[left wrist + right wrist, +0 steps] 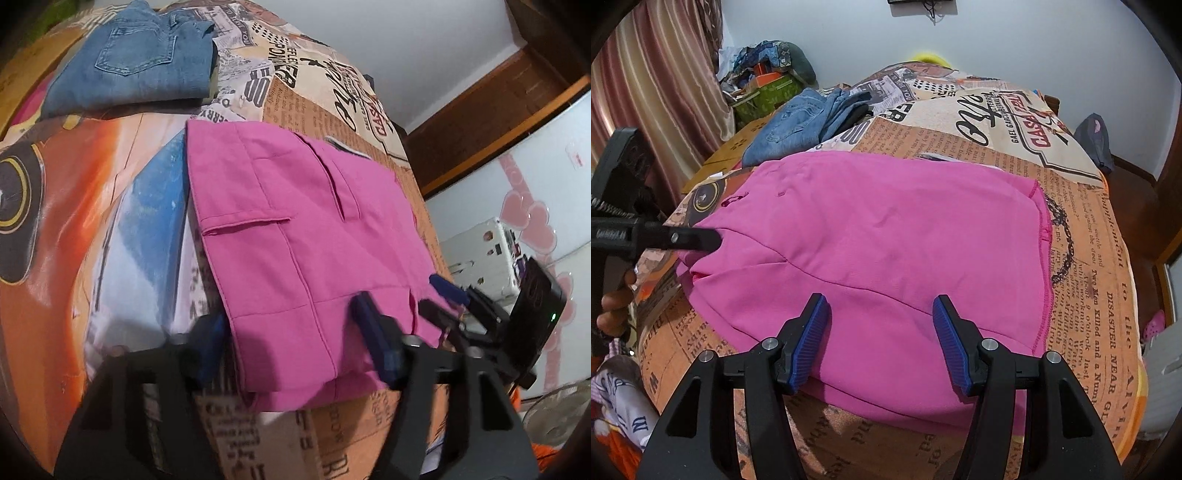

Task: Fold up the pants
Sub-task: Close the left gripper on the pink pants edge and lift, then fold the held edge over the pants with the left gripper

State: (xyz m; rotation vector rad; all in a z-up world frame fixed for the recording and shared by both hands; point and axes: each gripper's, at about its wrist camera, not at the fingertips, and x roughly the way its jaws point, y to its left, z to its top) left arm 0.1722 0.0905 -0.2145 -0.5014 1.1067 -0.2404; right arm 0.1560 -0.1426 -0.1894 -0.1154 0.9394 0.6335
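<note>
The pink pants (295,236) lie folded flat on the printed bedspread (110,206); they also show in the right wrist view (886,258). My left gripper (291,332) is open, its blue pads on either side of the pants' near edge. My right gripper (881,336) is open just above the pants' near hem. The right gripper also shows in the left wrist view (447,299) at the pants' right edge. The left gripper's tip shows in the right wrist view (701,238) against the pants' left edge.
Folded blue jeans (136,62) lie at the far side of the bed, also in the right wrist view (798,125). A pile of bags and boxes (764,85) stands by the curtain at the far left. A white appliance (480,254) stands beyond the bed's right edge.
</note>
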